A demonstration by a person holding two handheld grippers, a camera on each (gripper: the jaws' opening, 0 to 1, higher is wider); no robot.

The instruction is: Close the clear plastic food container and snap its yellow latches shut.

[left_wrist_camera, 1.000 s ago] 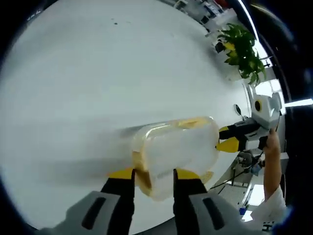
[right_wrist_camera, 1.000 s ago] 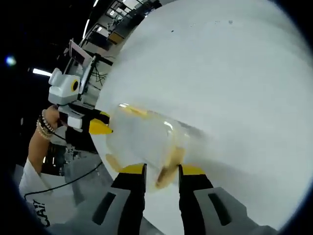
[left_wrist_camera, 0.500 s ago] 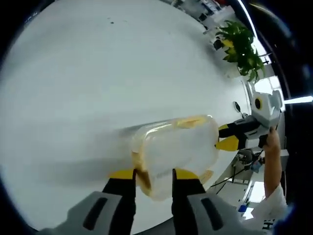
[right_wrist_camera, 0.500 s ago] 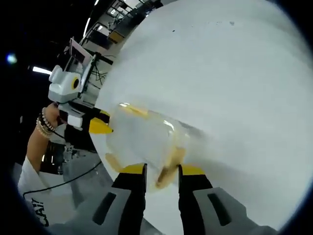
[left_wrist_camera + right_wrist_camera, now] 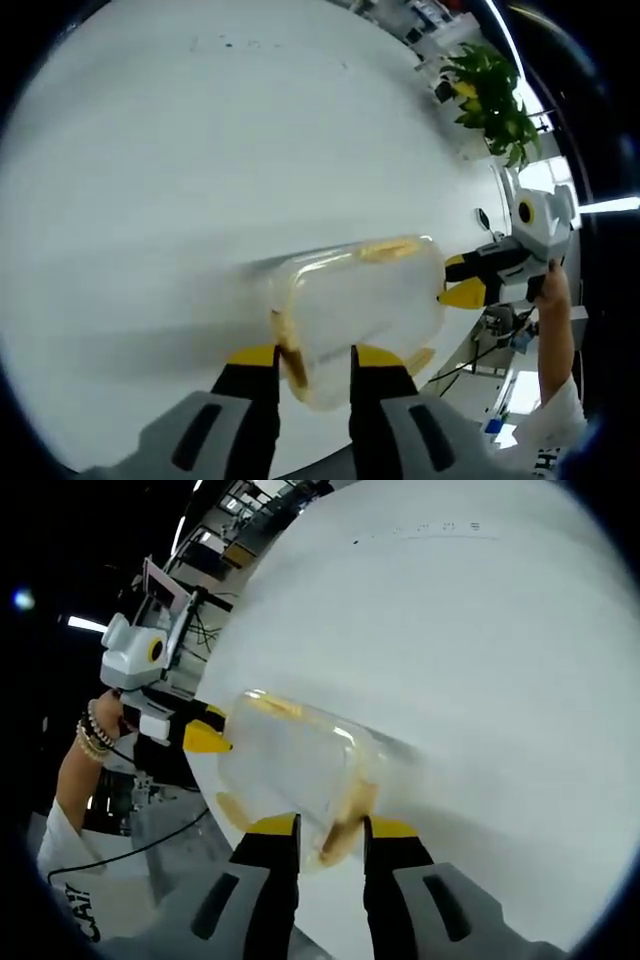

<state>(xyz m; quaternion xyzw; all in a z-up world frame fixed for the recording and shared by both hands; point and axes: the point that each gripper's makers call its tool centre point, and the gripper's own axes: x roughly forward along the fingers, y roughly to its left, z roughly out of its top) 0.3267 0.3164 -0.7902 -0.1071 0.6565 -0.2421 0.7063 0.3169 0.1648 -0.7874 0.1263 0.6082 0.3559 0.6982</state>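
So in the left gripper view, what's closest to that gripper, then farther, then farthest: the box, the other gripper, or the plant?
1. Clear container, right at the left gripper.
2. Right gripper, at the container's far end, right side.
3. Green plant, upper right, past the table edge.

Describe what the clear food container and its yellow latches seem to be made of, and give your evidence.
Clear rectangular food container: likely glossy transparent plastic; the white table shows through its walls. Yellow latches: seemingly opaque plastic, solid coloured, though blurred.
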